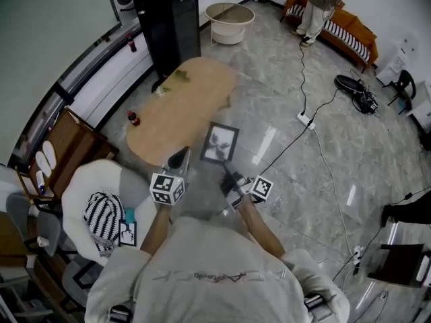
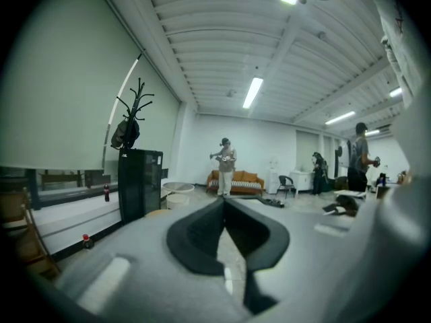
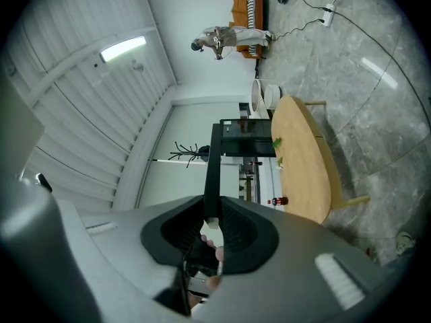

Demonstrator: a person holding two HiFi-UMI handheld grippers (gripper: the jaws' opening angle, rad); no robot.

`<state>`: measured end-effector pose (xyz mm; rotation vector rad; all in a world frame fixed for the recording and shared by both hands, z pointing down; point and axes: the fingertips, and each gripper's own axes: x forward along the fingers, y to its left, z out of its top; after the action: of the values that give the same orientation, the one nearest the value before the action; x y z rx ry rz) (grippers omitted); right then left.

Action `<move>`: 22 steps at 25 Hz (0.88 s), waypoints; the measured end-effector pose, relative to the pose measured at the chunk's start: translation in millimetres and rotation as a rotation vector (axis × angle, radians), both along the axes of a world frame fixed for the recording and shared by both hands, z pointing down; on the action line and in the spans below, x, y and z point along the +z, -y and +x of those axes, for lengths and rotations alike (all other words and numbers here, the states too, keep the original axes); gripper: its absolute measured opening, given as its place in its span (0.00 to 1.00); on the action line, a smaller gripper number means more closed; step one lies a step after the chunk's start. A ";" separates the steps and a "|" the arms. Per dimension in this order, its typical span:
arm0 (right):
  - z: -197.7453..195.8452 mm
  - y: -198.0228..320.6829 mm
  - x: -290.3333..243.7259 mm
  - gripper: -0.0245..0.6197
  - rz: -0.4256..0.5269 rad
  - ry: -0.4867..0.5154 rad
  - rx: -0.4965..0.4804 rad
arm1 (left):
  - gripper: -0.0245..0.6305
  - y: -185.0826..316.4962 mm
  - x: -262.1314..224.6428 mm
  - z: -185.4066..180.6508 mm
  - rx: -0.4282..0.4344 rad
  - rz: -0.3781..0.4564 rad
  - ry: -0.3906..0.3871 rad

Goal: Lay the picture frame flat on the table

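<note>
Head view: the right gripper (image 1: pixel 225 171) clamps the lower edge of a black rectangular picture frame (image 1: pixel 220 143) with a white mat; the picture frame is held in the air, its face turned up toward the camera, over the grey marble floor (image 1: pixel 323 200), just beside the near end of the oval light wooden table (image 1: pixel 182 106); the left gripper (image 1: pixel 179 158) hangs just left of the frame, apart from it; a small red-capped bottle (image 1: pixel 133 118) stands near the table's left edge.

Left gripper view: the left gripper (image 2: pixel 224 204) has its jaws together at the tips; nothing sits between them.

Right gripper view: the right gripper (image 3: pixel 211 217) has its jaws closed on the thin black edge of the picture frame (image 3: pixel 213 167), which runs straight out from between the pads; the table (image 3: pixel 303 167) lies beyond.
</note>
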<state>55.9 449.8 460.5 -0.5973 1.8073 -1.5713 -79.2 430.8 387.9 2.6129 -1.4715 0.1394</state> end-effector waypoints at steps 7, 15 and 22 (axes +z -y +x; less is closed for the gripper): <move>16.2 -0.5 12.5 0.15 -0.016 -0.004 0.013 | 0.04 1.2 14.2 14.2 0.001 -0.021 0.006; 12.9 15.5 19.5 0.15 -0.022 -0.013 0.007 | 0.04 16.8 22.9 9.5 -0.005 -0.029 0.005; 15.0 44.6 23.4 0.15 -0.016 -0.012 0.014 | 0.04 46.8 23.0 10.0 0.002 -0.013 0.004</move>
<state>70.9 405.3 483.9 -0.6265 1.7980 -1.5773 -69.2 384.0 410.9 2.6056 -1.4646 0.1537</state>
